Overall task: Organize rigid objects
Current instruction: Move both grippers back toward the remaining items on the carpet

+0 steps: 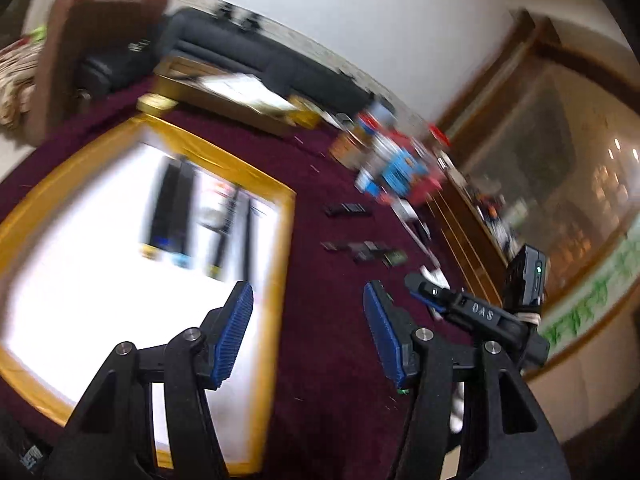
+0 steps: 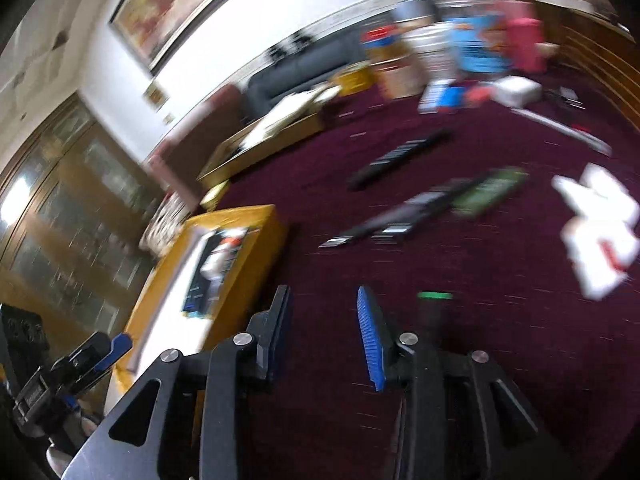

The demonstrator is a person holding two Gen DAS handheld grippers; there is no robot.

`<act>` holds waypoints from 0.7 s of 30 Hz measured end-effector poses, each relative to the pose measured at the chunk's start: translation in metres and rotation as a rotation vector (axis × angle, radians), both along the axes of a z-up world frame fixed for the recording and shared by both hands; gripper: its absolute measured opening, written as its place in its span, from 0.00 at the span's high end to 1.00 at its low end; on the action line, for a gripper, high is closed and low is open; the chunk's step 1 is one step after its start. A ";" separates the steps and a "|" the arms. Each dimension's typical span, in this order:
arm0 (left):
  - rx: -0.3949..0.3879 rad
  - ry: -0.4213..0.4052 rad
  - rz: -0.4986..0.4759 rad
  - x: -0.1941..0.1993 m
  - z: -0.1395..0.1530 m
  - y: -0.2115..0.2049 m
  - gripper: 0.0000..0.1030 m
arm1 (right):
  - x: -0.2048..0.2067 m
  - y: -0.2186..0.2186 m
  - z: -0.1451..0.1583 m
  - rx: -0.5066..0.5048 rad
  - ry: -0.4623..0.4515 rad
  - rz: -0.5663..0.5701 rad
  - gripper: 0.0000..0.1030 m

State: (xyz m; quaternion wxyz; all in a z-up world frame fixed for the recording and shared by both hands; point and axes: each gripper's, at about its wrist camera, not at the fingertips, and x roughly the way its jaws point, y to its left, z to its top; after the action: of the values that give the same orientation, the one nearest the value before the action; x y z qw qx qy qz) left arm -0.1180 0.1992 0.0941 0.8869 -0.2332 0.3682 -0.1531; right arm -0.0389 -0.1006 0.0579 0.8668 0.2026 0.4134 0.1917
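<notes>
My left gripper (image 1: 308, 334) and right gripper (image 2: 322, 338) stand apart, empty, ready to grasp. Dark flat pieces (image 1: 362, 252) lie mid-frame on carpet (image 1: 320, 184); yellow-rimmed tray (image 1: 286, 216), left, already holds some.

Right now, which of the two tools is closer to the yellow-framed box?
Left. The left tool hangs at the edge of the yellow-framed box; the right tool sits farther off, over the maroon surface.

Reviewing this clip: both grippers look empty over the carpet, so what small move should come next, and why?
Probably carry the right gripper forward to the dark flat pieces lying loose on the maroon carpet. Its jaws stand open and empty, and the yellow-rimmed tray already holds items.
</notes>
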 end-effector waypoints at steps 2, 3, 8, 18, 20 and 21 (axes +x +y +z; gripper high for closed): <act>0.018 0.024 -0.071 0.004 -0.007 -0.029 0.45 | -0.003 -0.030 -0.009 -0.012 0.007 -0.065 0.71; 0.030 0.039 -0.103 0.005 -0.011 -0.043 0.45 | -0.004 -0.045 -0.015 -0.018 0.015 -0.097 0.71; 0.089 0.105 -0.220 0.006 -0.029 -0.099 0.45 | -0.003 -0.095 -0.038 -0.017 0.021 -0.210 0.71; 0.288 0.104 -0.267 0.028 -0.043 -0.184 0.46 | -0.009 -0.123 -0.049 0.164 -0.015 -0.235 0.70; 0.353 0.067 -0.276 0.039 -0.046 -0.209 0.46 | -0.014 -0.128 -0.052 0.188 -0.011 -0.247 0.70; 0.389 0.053 -0.287 0.046 -0.051 -0.219 0.45 | -0.013 -0.132 -0.054 0.214 -0.005 -0.252 0.70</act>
State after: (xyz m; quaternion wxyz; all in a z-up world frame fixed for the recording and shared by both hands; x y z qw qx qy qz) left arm -0.0724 -0.0195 0.0432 0.8743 -0.0073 0.4431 -0.1978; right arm -0.0522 -0.2324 0.0043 0.8583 0.3438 0.3598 0.1248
